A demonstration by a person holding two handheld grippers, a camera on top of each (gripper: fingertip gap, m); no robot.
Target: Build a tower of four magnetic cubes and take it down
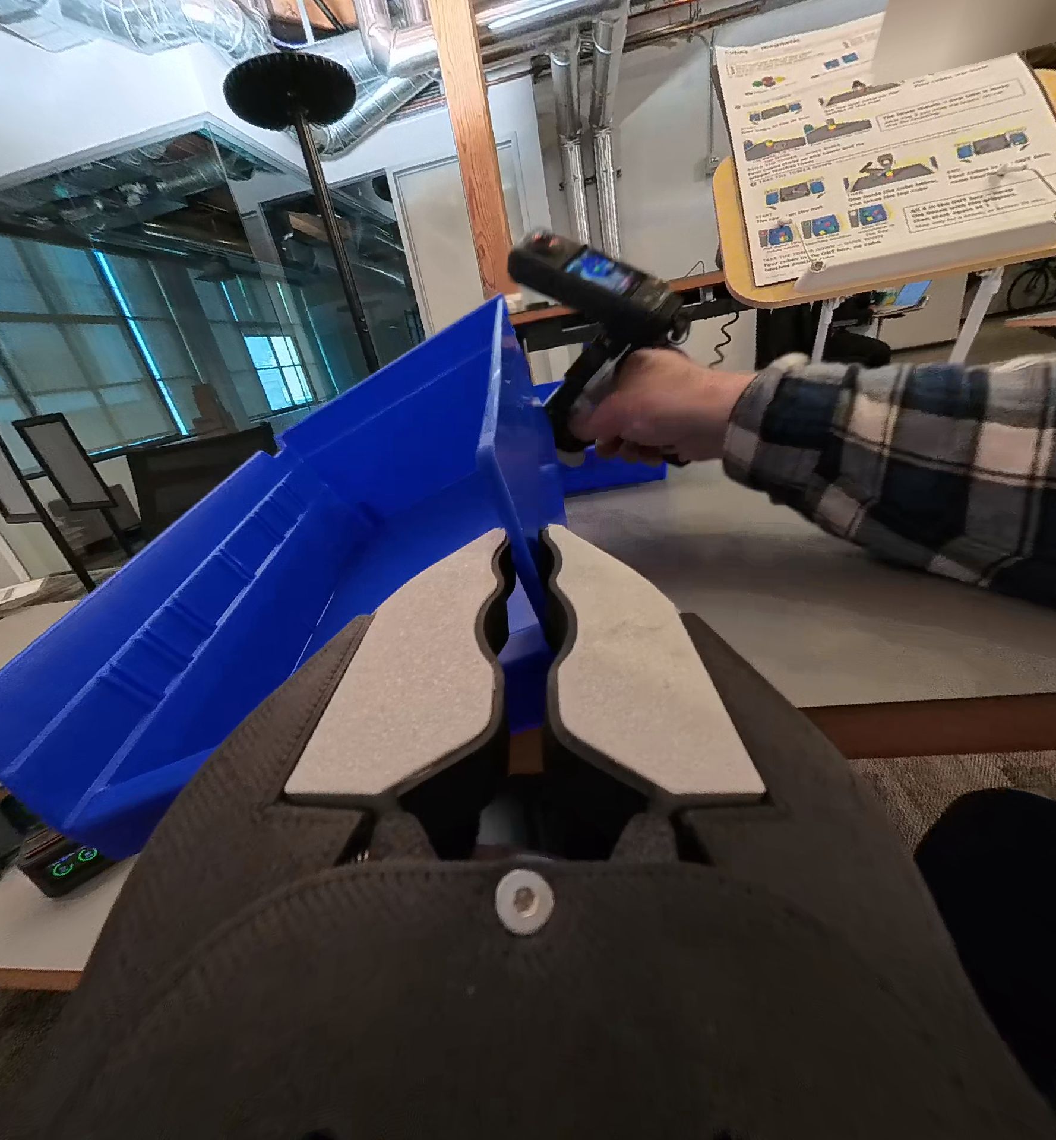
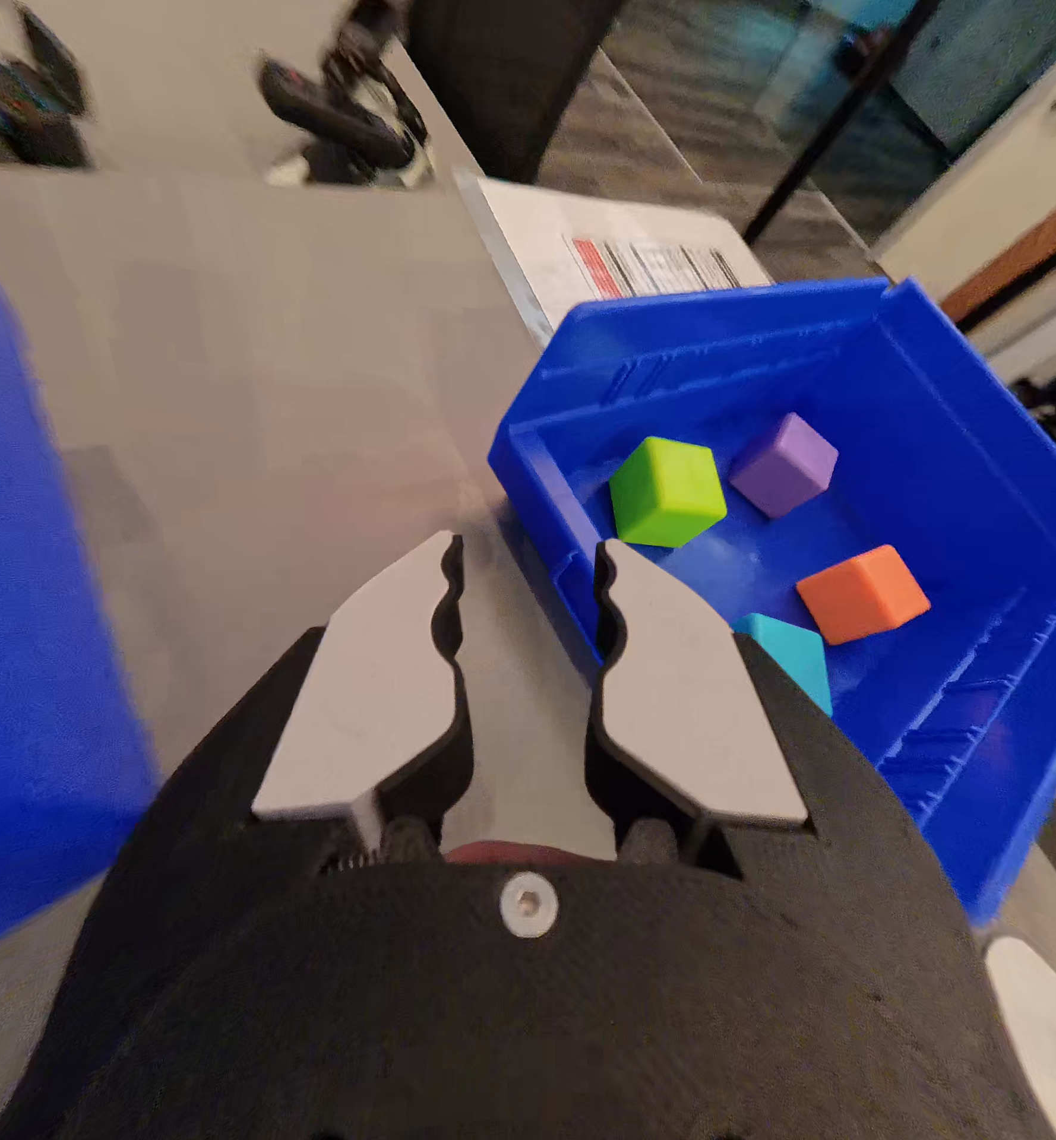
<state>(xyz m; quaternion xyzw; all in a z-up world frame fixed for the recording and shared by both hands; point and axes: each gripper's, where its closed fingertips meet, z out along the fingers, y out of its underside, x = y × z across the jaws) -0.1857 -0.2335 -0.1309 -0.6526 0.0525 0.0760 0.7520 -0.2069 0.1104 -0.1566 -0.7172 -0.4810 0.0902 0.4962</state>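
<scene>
Meanwhile left tongs [image 1: 525,555] clamp tilted empty bin [image 1: 303,524]; right tongs [image 2: 528,549] apart beside cube bin [image 2: 976,432].

Teal cube [image 2: 791,657] half behind right jaws.

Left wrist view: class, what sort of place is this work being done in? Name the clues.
Probably an open-plan office or lab: glass-walled rooms, exposed ceiling ducts, and a grey worktable with an instruction sheet on a stand.
</scene>
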